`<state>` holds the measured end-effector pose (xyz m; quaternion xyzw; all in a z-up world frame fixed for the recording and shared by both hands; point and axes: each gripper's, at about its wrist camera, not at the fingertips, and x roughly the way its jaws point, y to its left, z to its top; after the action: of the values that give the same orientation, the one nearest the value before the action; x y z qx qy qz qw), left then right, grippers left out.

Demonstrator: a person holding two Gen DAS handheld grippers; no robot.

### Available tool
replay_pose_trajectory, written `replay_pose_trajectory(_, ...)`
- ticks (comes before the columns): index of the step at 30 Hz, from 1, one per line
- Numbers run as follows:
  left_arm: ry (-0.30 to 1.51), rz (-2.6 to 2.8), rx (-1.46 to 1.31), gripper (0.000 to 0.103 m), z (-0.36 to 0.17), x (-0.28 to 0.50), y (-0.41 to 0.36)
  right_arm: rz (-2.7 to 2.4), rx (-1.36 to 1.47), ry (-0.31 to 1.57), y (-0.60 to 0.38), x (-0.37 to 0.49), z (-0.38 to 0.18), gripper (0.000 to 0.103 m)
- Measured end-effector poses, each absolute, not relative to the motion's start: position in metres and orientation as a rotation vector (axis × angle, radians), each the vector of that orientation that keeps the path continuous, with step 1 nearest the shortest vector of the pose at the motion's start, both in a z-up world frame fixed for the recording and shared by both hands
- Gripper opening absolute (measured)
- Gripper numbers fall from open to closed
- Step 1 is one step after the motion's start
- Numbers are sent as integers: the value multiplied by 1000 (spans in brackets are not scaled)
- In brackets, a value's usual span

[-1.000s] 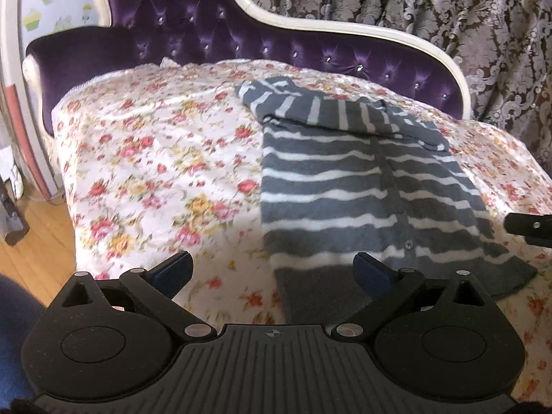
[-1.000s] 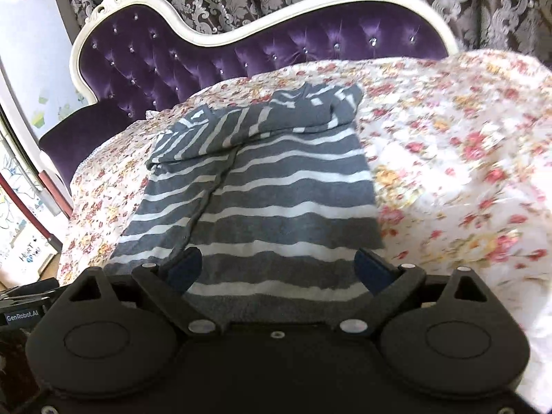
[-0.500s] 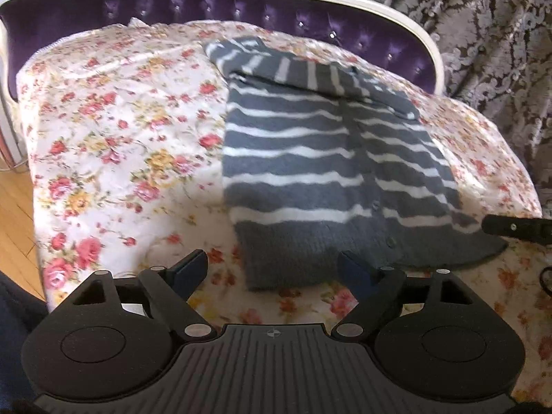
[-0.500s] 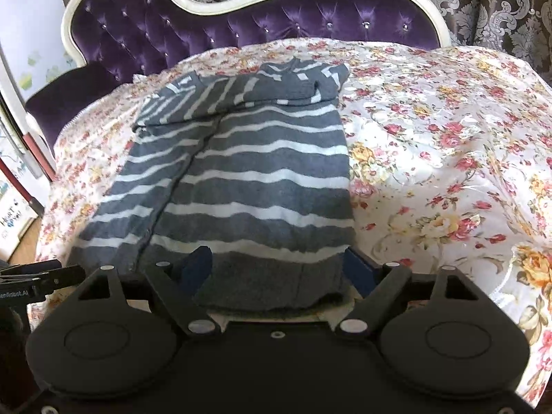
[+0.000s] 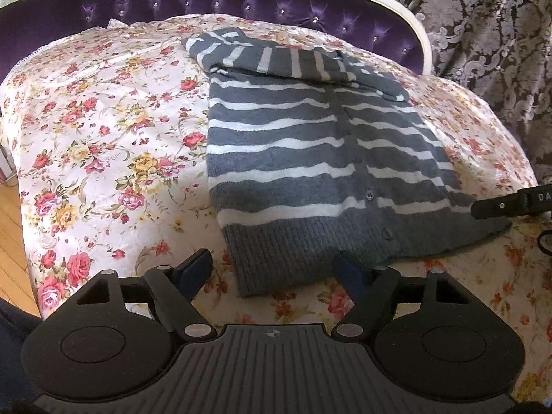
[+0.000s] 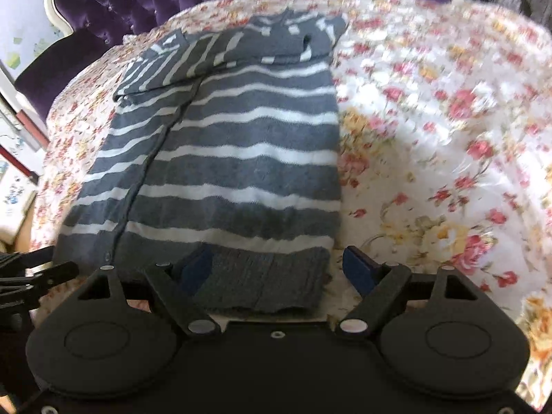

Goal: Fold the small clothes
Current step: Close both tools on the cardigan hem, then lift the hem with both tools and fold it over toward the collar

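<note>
A grey cardigan with white stripes [image 5: 293, 158] lies flat on the flowered bedspread [image 5: 103, 138], sleeves folded across its top and ribbed hem nearest me. My left gripper [image 5: 272, 264] hovers at the hem's left corner. Its jaws are closing, the corner lies between the fingers, and the pads are not pressing on it. In the right wrist view the same cardigan [image 6: 234, 158] is slightly blurred. My right gripper [image 6: 276, 262] is open astride the hem's right corner, with the ribbed edge between its blue pads.
A purple tufted headboard with a cream frame [image 5: 241, 3] curves behind the bed, and patterned curtains [image 5: 483, 34] hang beyond it. Wooden floor [image 5: 13, 241] shows past the bed's left edge. Bare bedspread [image 6: 431, 138] spreads to the right of the cardigan.
Both cameras have tipped down and drawn close to the cardigan's hem. The fingers of both grippers stand narrower than before, and a hem corner now lies between each pair.
</note>
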<state>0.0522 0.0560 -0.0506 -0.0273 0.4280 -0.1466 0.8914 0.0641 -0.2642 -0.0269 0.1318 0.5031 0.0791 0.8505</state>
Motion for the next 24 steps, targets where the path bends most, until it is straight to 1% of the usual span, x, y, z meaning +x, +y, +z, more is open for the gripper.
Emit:
replay_pose_trajectory(2, 895, -313, -68, 74, -50, 53, 58, 202, 319, 1084, -268, 67, -29, 84)
replay_pose_trajectory(8, 911, -331, -124, 73, -50, 58, 63, 250, 429, 1100, -275, 73, -35, 84)
replay_pose_trajectory(9, 911, -334, -135, 72, -49, 60, 63, 251, 443, 1099, -276, 74, -36, 83)
replay_pose_trajectory(10, 911, -336, -142, 65, -49, 62, 63, 248, 449, 1098, -277, 75, -37, 81)
replay_pose_trajectory(11, 909, -335, -144, 54, -49, 64, 63, 239, 446, 1096, -277, 75, -38, 75)
replay_pose_trajectory(12, 908, -333, -143, 46, -48, 67, 63, 228, 445, 1093, -278, 75, -39, 65)
replay_pose_trajectory(13, 909, -330, -145, 27, -48, 69, 63, 221, 453, 1092, -281, 75, -40, 58)
replay_pose_trajectory(14, 913, -326, -151, 17, -49, 70, 64, 220, 464, 1092, -283, 75, -42, 33)
replay_pose_trajectory(15, 916, -318, -163, 15, -49, 71, 66, 226, 467, 1086, -285, 73, -42, 20)
replay_pose_trajectory(16, 916, -320, -186, 13, -49, 71, 69, 238, 460, 1070, -285, 71, -40, 20)
replay_pose_trajectory(17, 914, -316, -212, 5, -49, 70, 72, 247, 457, 1057, -285, 69, -38, 20)
replay_pose_trajectory(24, 831, -296, -312, 5, -33, 70, 88, 279, 602, 880, -304, 59, -21, 18)
